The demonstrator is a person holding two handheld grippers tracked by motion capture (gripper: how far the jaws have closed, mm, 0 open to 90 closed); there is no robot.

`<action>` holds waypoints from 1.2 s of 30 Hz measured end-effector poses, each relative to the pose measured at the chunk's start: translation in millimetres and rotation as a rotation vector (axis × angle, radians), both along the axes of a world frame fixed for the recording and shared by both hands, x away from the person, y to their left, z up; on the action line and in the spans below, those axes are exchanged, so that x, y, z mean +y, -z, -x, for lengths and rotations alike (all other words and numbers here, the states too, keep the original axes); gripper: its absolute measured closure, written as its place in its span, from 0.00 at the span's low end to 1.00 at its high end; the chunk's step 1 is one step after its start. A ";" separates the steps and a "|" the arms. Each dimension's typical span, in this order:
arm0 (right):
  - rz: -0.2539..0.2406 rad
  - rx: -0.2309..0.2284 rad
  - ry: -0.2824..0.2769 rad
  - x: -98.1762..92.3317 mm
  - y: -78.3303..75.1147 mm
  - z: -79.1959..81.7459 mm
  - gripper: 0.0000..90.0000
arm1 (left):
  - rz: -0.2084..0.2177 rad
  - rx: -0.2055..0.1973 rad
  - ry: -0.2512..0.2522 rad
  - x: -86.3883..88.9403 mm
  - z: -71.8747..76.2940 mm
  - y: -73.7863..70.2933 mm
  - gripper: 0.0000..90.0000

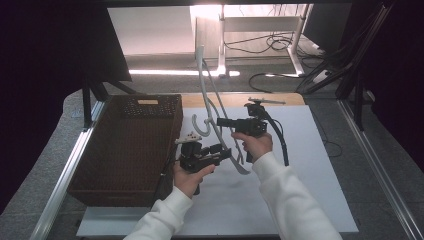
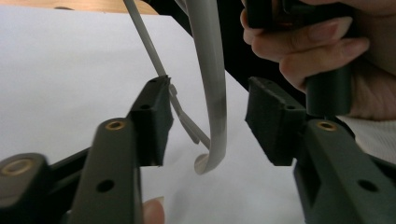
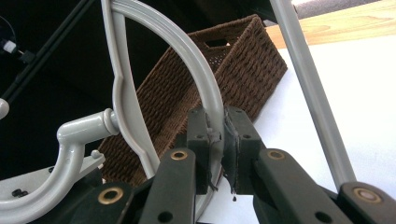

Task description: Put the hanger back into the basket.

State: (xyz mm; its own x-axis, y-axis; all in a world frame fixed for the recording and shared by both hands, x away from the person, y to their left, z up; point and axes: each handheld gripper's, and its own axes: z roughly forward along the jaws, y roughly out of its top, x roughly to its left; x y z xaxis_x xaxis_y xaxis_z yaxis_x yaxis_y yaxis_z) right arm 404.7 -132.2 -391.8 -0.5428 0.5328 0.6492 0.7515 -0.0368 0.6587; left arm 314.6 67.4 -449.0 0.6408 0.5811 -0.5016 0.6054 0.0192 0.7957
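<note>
A grey plastic clothes hanger (image 1: 205, 100) stands tilted above the white board (image 1: 305, 165), its hook (image 1: 199, 129) to the left. My right gripper (image 1: 223, 121) is shut on its curved arm (image 3: 191, 51), with the pads (image 3: 233, 140) pinching it. In the right gripper view the hook (image 3: 70, 140) curls at lower left. My left gripper (image 1: 227, 151) is at the hanger's lower end. Its jaws stand open on either side of the curved tip (image 2: 212, 93), and neither pad (image 2: 154, 116) touches it. The hanger's thin bar (image 2: 144, 39) runs past the left pad.
A brown wicker basket (image 1: 130, 145) sits at the left of the board, close to my left hand. The hand holding the right gripper (image 2: 317, 42) is just behind my left gripper's right jaw. Dark stands and cables lie beyond the table's far edge (image 1: 280, 45).
</note>
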 end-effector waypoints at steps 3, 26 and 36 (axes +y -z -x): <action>-0.007 0.006 -0.003 0.1 1.7 0.1 0.91 | 0.001 0.003 -0.010 -0.4 -0.7 0.7 0.67; -0.045 -0.022 -0.028 -4.2 -1.1 1.5 0.68 | 0.090 0.052 0.066 14.0 -1.9 -3.1 0.92; 0.014 -0.122 0.033 -44.4 -13.3 13.2 0.52 | 0.078 0.051 0.097 27.7 4.8 -13.6 0.92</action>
State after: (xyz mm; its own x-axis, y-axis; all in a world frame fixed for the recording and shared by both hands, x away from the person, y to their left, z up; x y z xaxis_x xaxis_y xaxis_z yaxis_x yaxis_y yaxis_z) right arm 391.4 -176.6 -378.5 -0.5995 0.5601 0.5717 0.6642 -0.0505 0.7459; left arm 309.8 95.2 -435.4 0.6649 0.4756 -0.5760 0.6470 0.0186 0.7623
